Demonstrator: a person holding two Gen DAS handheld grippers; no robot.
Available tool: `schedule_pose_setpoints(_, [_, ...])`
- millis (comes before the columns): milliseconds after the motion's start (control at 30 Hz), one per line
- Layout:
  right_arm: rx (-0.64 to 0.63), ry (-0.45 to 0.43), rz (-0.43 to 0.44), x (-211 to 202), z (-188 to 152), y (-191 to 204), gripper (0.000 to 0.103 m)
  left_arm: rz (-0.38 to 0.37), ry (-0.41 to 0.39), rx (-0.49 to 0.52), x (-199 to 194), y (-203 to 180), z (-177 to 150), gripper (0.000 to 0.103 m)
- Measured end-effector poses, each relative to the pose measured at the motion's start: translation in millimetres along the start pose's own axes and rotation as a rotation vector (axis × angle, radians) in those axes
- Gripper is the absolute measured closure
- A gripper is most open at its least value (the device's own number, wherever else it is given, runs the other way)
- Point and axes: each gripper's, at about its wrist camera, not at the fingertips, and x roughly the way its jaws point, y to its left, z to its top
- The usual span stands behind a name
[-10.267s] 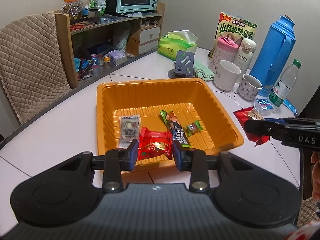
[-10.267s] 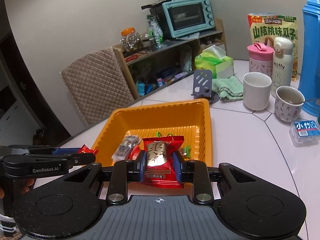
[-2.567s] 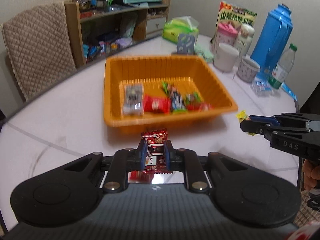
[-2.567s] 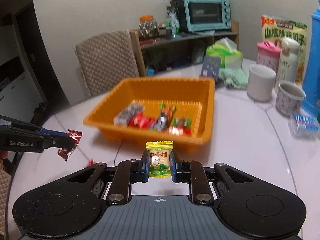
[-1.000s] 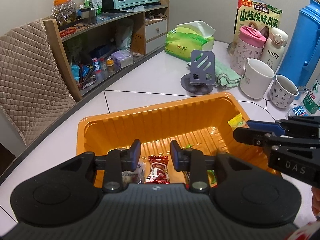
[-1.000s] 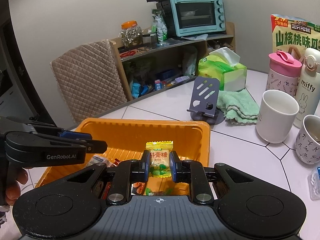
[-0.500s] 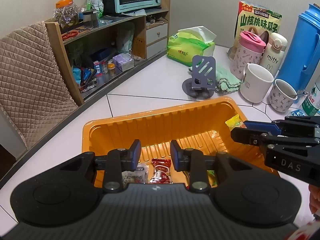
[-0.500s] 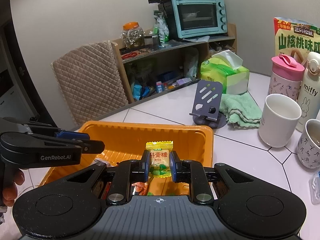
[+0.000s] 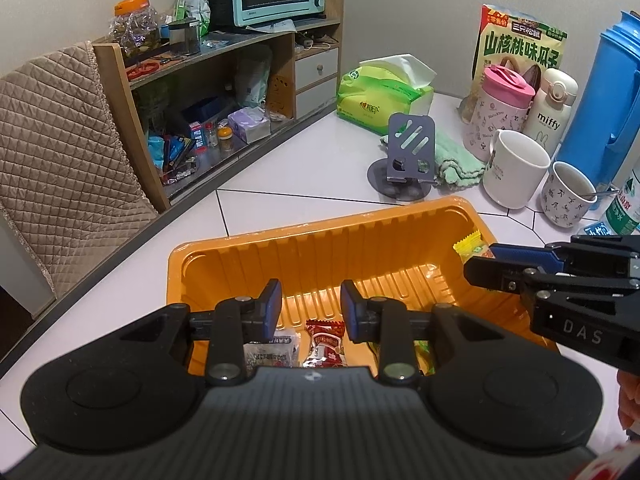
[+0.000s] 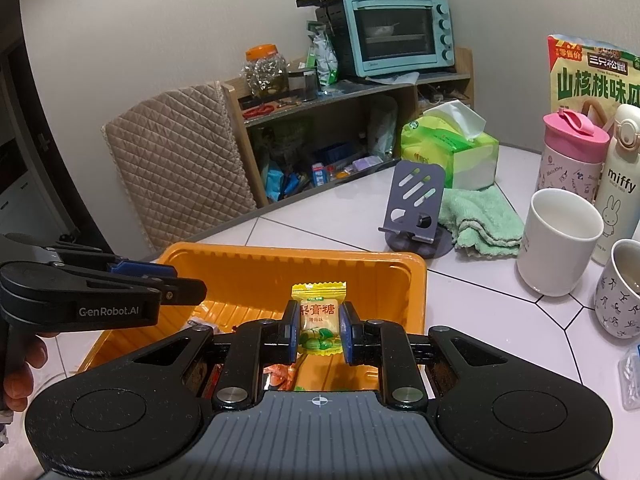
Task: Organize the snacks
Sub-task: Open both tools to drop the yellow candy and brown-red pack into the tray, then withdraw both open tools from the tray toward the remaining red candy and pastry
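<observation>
The orange tray [image 9: 320, 232] sits on the white table and holds several wrapped snacks. My left gripper [image 9: 310, 292] hovers over its near side, open, with nothing between the pads. Below it in the tray lie a red candy [image 9: 326, 340] and a white-wrapped snack [image 9: 272, 350]. My right gripper [image 10: 320, 316] is shut on a yellow candy [image 10: 319, 312] and holds it above the tray [image 10: 288, 252], near its right end. From the left wrist view, the right gripper [image 9: 480, 268] and its yellow candy [image 9: 468, 245] show at the tray's right wall. The left gripper [image 10: 188, 284] enters the right wrist view from the left.
Behind the tray stand a grey phone stand [image 9: 410, 152], a green cloth [image 9: 456, 160], a tissue pack [image 9: 384, 92], a white mug [image 9: 514, 168], a patterned cup [image 9: 568, 194], bottles and a blue thermos [image 9: 600, 100]. A wooden shelf [image 9: 224, 92] and a quilted chair [image 9: 60, 140] stand at the table's left.
A few seconds ago the left gripper held the red candy in front of the tray; that candy now lies in the tray and the jaws stand apart. Over the last second nothing moved.
</observation>
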Motion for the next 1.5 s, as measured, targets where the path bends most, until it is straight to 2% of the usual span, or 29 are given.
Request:
schedule_pose_setpoints(133, [-0.005,-0.012,-0.005,0.3,0.9,0.7,0.082,-0.002,0.002,-0.003,0.1,0.6,0.4,0.075])
schedule_pose_setpoints(367, [0.003,-0.082,-0.024,-3.7,5.2,2.0,0.08,-0.007,0.005,-0.01,-1.0,3.6,-2.3,0.075])
schedule_pose_setpoints(400, [0.006,-0.081,-0.023,-3.9,5.9,1.2,0.075,-0.008,0.005,-0.012,-1.8,4.0,-3.1,0.075])
schedule_pose_setpoints(500, [0.013,-0.097,-0.02,-9.8,3.6,1.1,0.049,-0.016,0.005,-0.021,-6.2,4.9,-6.1,0.075])
schedule_pose_setpoints(533, [0.011,-0.107,-0.017,-13.3,2.0,2.0,0.043,-0.018,0.003,-0.024,-8.6,5.1,-7.4,0.075])
schedule_pose_setpoints(600, [0.004,-0.109,-0.01,-18.7,-0.6,3.7,0.04,-0.021,0.0,-0.025,-14.0,5.2,-10.2,0.074])
schedule_pose_setpoints(900, [0.051,-0.109,0.011,-55.9,-16.3,7.0,0.035,-0.042,-0.025,-0.042,-50.1,4.2,-24.1,0.066])
schedule_pose_setpoints(1100, [0.078,-0.114,0.025,-90.0,-29.2,13.4,0.028,-0.047,-0.04,-0.068,-80.3,2.4,-41.0,0.056])
schedule_pose_setpoints(1333, [0.098,-0.106,0.031,-130.3,-47.1,22.7,0.025,0.015,-0.026,-0.1,-115.4,2.5,-66.7,0.053])
schedule_pose_setpoints(1500, [0.117,-0.077,0.054,-156.2,-63.7,33.8,0.024,0.024,-0.02,-0.142,-144.8,3.7,-88.8,0.052])
